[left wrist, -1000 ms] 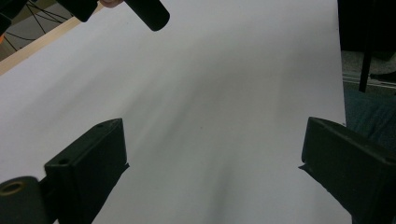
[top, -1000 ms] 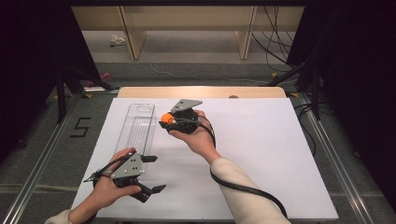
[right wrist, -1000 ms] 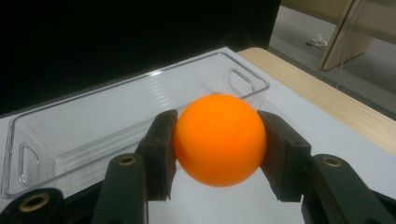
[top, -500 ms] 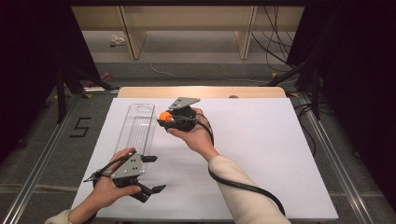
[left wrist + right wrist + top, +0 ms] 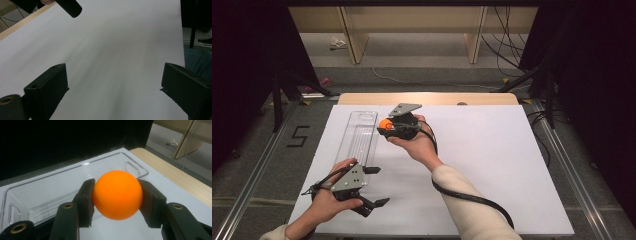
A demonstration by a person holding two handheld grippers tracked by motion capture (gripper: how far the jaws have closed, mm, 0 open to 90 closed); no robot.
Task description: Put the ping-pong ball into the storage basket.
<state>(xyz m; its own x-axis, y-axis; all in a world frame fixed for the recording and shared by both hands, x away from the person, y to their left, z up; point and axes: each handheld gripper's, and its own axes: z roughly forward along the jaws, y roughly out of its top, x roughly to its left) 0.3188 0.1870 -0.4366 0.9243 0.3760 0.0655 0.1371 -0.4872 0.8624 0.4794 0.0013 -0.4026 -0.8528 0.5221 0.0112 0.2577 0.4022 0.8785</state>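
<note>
Pinching the orange ball point(image 5: 117, 195) across its middle, our right tool point(image 5: 117, 196) grips something light, smooth and roll-prone; left tool point(image 5: 113, 85) gapes empty.

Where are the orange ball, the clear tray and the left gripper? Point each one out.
orange ball point(image 5: 117, 195): right gripper view, middle of its front.
clear tray point(image 5: 357, 137): high view, its ribbed floor.
left gripper point(image 5: 374, 185): high view, midway between its open fingertips.
</note>
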